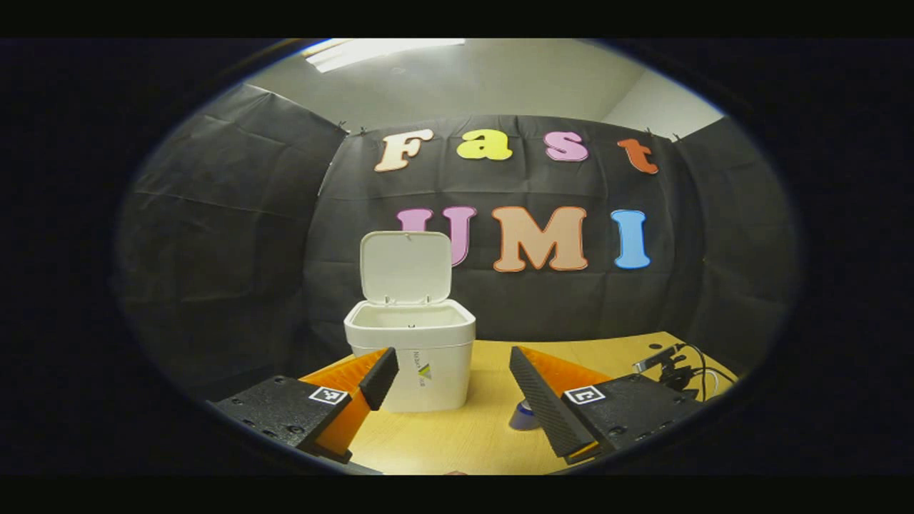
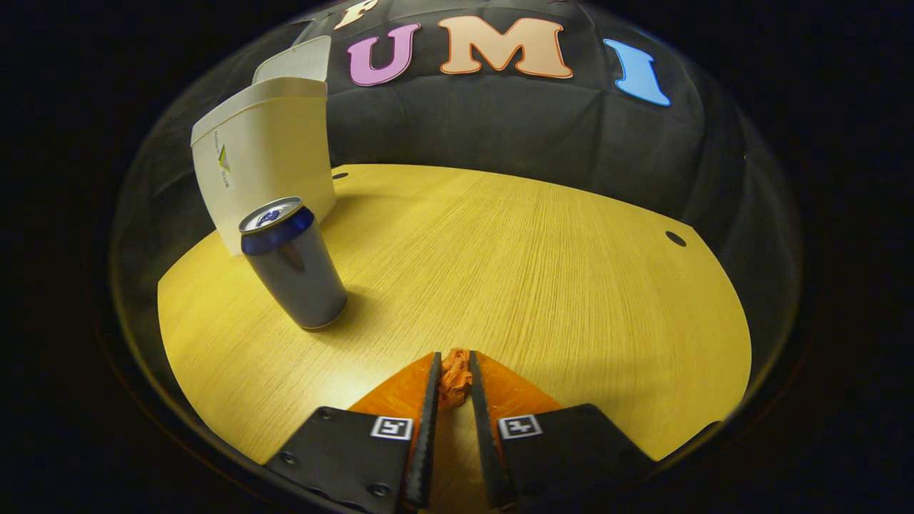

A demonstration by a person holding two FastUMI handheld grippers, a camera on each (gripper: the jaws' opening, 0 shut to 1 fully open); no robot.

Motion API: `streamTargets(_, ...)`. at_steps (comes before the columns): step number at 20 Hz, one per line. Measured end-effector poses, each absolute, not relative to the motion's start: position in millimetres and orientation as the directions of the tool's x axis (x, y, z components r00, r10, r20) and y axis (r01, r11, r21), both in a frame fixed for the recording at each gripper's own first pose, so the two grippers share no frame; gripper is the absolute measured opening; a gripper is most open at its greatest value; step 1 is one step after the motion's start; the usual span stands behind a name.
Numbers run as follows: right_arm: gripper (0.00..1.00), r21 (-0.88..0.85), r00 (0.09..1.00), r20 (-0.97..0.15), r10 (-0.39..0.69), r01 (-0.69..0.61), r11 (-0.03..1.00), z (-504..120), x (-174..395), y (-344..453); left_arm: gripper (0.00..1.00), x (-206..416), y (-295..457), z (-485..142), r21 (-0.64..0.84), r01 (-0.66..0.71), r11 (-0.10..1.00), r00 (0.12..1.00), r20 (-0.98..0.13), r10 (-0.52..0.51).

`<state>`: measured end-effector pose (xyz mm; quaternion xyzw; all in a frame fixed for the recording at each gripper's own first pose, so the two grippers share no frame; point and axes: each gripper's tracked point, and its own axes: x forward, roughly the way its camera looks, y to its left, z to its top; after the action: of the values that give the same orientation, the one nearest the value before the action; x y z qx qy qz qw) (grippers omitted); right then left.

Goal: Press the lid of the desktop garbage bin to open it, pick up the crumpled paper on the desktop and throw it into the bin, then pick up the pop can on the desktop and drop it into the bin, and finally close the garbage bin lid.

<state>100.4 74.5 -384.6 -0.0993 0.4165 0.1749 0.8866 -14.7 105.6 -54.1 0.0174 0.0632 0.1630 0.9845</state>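
Pinching the crumpled paper (image 2: pixel 455 377) between both fingers, your right gripper (image 2: pixel 452 389) sits low over the wooden desktop (image 2: pixel 543 285). Your left gripper (image 1: pixel 451 382) hangs with jaws wide apart, nothing between them. Bin (image 1: pixel 410 353) stands near the desktop's back edge, lid (image 1: pixel 405 267) upright. Pop can (image 2: pixel 293 264) upright just beside it. Black cloth walls the booth; ceiling light above.

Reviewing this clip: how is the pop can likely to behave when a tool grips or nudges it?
The pop can stands upright and tall on a narrow base, so a high nudge would probably tip it. Its round body would likely roll on the table. The glossy wall looks slippery and probably dents if squeezed.
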Motion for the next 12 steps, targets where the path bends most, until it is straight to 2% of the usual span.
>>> streamTargets(2, 0.27, 0.010, 0.607, -0.747, 0.270, -0.396, 0.918, -354, 106, 82, 0.94, -8, 108, -48, 0.043, -0.311, 0.949, 0.943, -0.108, 0.314)
streamTargets(8, 0.27, 0.069, 0.757, -0.477, 0.447, -0.475, 0.877, -175, 144, 152, 0.93, 8, 109, -35, 0.016, -0.268, 0.963, 0.961, -0.069, 0.269)
streamTargets(12, 0.26, 0.048, 0.772, -0.349, 0.531, -0.552, 0.833, -96, 150, 205, 0.93, 11, 114, -33, 0.007, -0.245, 0.969, 0.967, -0.066, 0.245)
